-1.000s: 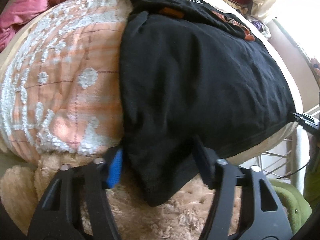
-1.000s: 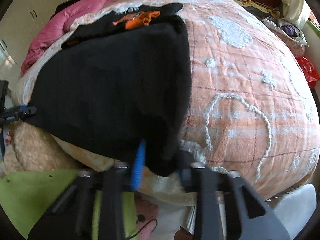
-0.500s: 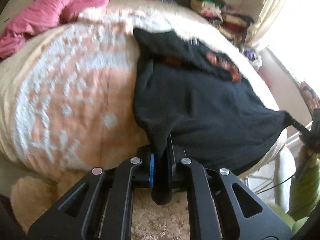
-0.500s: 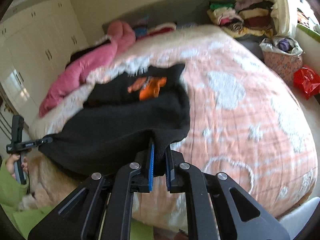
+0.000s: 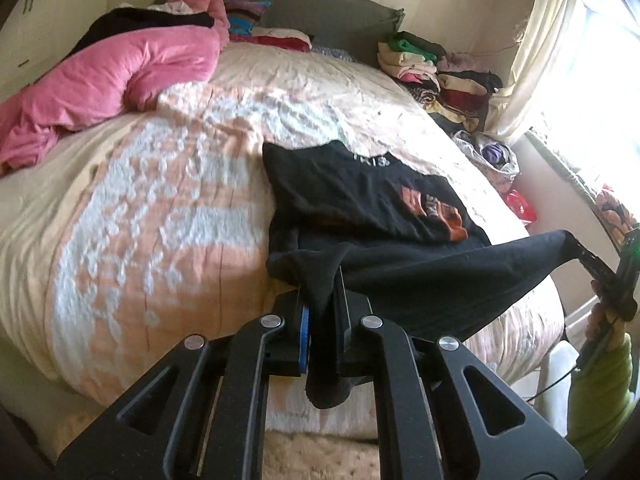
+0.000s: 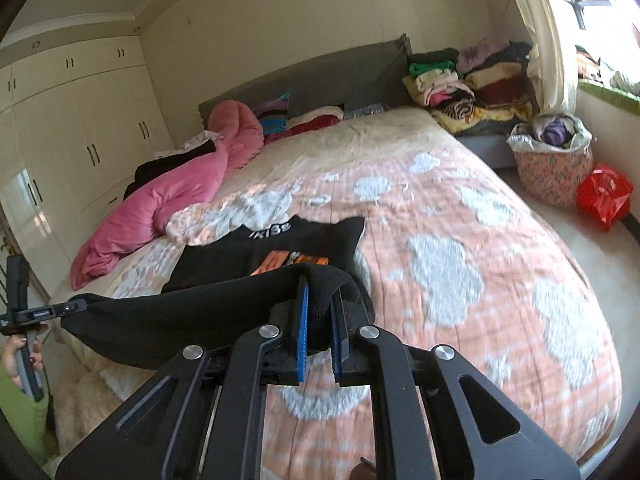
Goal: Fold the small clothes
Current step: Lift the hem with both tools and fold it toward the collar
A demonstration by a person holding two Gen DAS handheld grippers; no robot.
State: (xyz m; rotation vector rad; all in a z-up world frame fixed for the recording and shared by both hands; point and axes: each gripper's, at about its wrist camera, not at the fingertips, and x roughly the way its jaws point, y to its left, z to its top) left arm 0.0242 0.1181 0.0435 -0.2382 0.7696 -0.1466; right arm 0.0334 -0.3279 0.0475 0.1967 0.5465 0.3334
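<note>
A black T-shirt (image 5: 372,200) with an orange print lies on the bed, its near hem lifted off the cover. My left gripper (image 5: 322,320) is shut on the shirt's left bottom corner. My right gripper (image 6: 318,320) is shut on the right bottom corner of the shirt (image 6: 224,304). The hem hangs stretched between the two grippers above the bed's near edge. The right gripper shows in the left wrist view (image 5: 592,264), and the left gripper in the right wrist view (image 6: 60,310). The shirt's collar end rests flat further up the bed.
The bed (image 6: 460,240) has a peach and white quilt. A pink duvet (image 5: 100,84) lies at the far left. Folded clothes (image 6: 468,84) are stacked by the headboard. A laundry basket (image 6: 552,164) and red bag (image 6: 604,196) stand on the floor at right.
Both grippers closed on the shirt's bottom corners, then rose and pulled back, lifting the hem off the bed and stretching it between them.
</note>
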